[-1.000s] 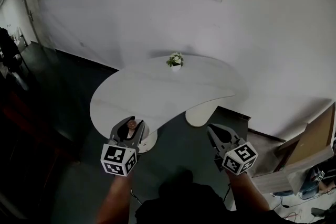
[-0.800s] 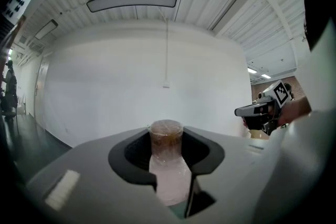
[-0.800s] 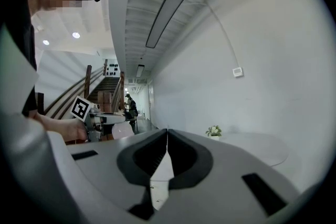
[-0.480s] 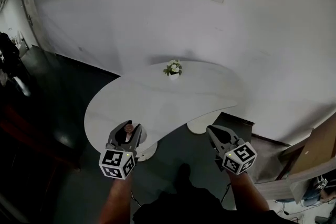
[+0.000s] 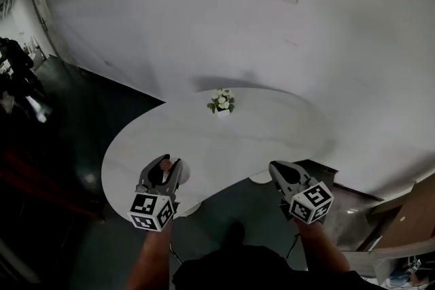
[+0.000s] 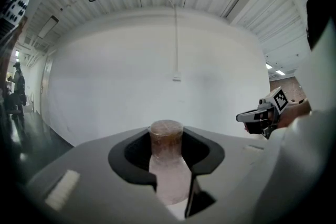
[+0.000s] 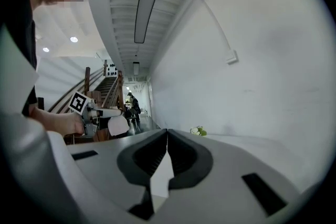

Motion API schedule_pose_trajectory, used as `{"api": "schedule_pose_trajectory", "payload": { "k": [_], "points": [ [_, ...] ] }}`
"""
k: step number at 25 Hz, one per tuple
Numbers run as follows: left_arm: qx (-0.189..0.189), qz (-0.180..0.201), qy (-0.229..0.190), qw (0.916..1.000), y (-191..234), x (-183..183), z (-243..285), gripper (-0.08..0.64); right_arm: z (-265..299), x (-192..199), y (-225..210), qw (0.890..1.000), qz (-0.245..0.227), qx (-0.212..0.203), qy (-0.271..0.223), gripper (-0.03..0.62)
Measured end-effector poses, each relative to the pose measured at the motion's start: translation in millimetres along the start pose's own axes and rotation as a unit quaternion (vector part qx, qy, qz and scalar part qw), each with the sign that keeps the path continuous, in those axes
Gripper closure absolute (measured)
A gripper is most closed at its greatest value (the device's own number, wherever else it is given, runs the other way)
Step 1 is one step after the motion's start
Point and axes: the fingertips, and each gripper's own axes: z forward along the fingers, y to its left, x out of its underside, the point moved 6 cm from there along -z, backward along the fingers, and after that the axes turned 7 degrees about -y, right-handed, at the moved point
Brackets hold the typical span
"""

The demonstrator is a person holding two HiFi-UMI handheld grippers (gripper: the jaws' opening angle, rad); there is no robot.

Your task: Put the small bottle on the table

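Observation:
The small bottle [image 5: 165, 164] is pale with a brownish cap and stands upright between the jaws of my left gripper [image 5: 163, 172]. In the left gripper view, the bottle [image 6: 167, 165] fills the gap and the left gripper [image 6: 167, 140] is shut on it. It hangs over the near left edge of the white curved table [image 5: 272, 125]. My right gripper [image 5: 280, 170] is at the table's near right edge. In the right gripper view, its jaws [image 7: 167, 136] meet at the tips with nothing between them.
A small pot of flowers [image 5: 221, 104] stands at the table's far side, near the white wall [image 5: 204, 24]. Dark floor [image 5: 224, 207] lies in front. A person [image 5: 17, 64] stands far left. A brown board [image 5: 414, 221] leans at the right.
Both grippers have moved forward toward the table. The left one, with the bottle, has gone from short of the table's edge to over it. The right one now reaches the near edge.

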Motion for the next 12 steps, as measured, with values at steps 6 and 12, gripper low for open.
{"api": "schedule_pose_trajectory", "payload": {
  "k": [6, 12],
  "points": [
    [-0.014, 0.001, 0.007, 0.9999, -7.2, -4.8, 34.4, 0.417, 27.2, 4.0, -23.5, 0.999, 0.024, -0.043, -0.004, 0.581],
    [-0.012, 0.002, 0.019, 0.9997, -2.9, -2.3, 53.2, 0.417, 40.0, -2.0, -38.3, 0.998, 0.035, -0.045, -0.012, 0.58]
  ]
}}
